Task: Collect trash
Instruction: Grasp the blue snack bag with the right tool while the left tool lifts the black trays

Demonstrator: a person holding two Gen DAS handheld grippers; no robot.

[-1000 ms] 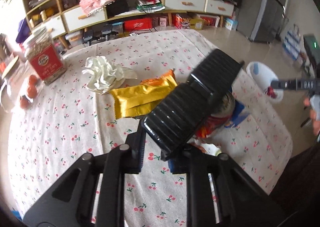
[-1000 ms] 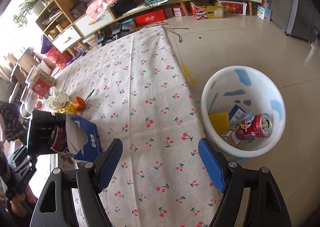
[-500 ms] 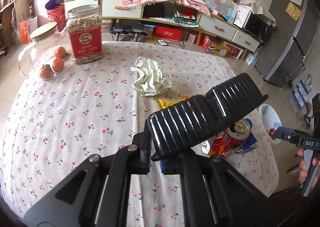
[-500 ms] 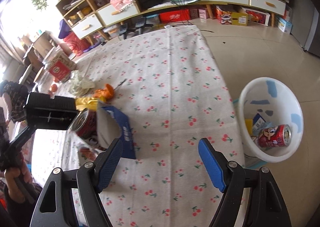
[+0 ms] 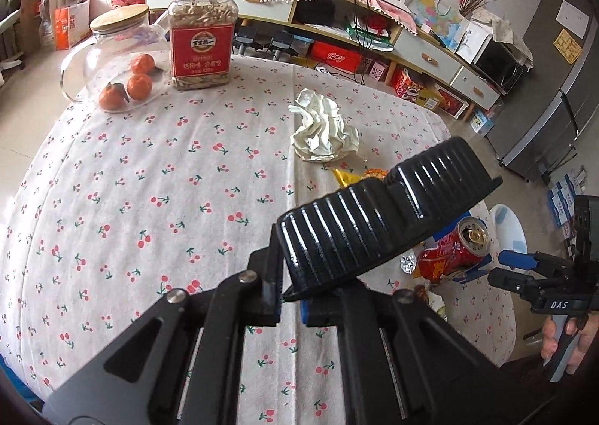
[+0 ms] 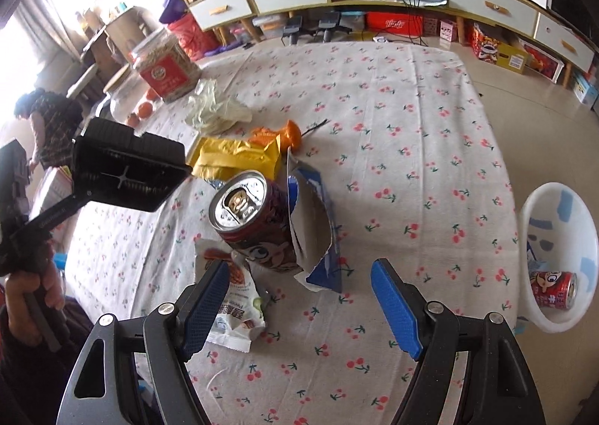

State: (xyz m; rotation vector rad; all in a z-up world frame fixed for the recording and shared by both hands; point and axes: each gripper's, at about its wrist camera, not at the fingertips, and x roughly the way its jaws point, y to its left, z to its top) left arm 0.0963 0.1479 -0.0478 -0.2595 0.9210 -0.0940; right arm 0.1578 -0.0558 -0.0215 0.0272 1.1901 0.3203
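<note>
Holding the black ribbed tray [image 5: 382, 215] in my left tool [image 5: 292, 307], I keep my right tool [image 6: 299, 309] wide above the red can [image 6: 254, 219] to grab it.

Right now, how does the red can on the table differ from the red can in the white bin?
The table can stands upright on the cherry-print cloth, its opened top showing; the bin can lies on its side. The table can sits against a torn blue wrapper among other litter; the bin can rests inside the white bin on the floor. Both are red with a cartoon face.

Black hand-held gripper [image 6: 299, 309], blue pads [image 6: 393, 305]
</note>
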